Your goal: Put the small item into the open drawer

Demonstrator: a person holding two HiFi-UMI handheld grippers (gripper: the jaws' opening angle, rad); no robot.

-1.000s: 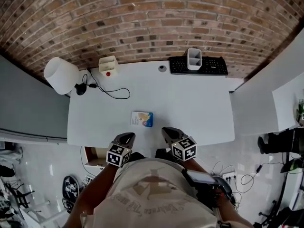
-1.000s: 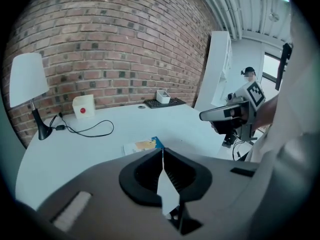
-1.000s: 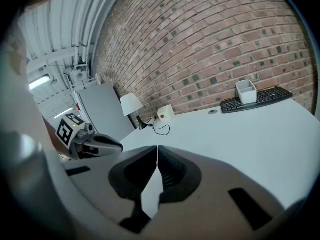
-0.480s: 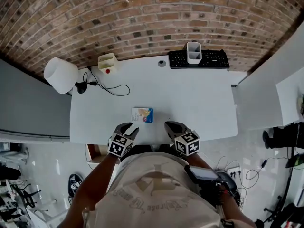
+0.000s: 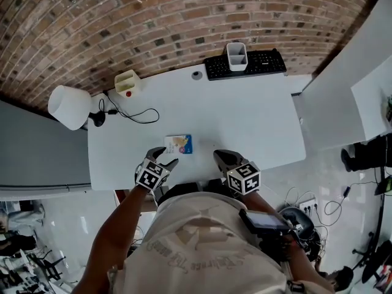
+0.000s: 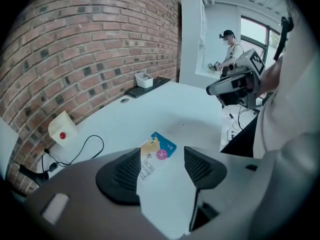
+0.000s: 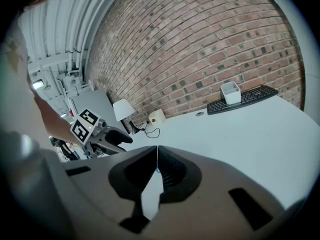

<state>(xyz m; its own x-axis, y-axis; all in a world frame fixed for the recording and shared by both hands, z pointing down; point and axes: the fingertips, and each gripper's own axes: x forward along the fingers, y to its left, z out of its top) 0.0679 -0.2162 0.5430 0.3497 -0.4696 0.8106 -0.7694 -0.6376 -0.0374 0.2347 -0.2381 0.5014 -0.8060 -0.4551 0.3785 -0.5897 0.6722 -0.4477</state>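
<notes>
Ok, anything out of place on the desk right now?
One oddity: a white cup stands on the keyboard at the back of the desk. The packet lies flat and intact; nothing is spilled.

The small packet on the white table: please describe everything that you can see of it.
The packet is small, flat and rectangular, seemingly thin card, white and yellow at one end, blue at the other, with a round pink mark and print too small to read. It lies flat on the table near its front edge. Nothing touches it. The left tool, whose jaws have just been opening, points at it, empty.
</notes>
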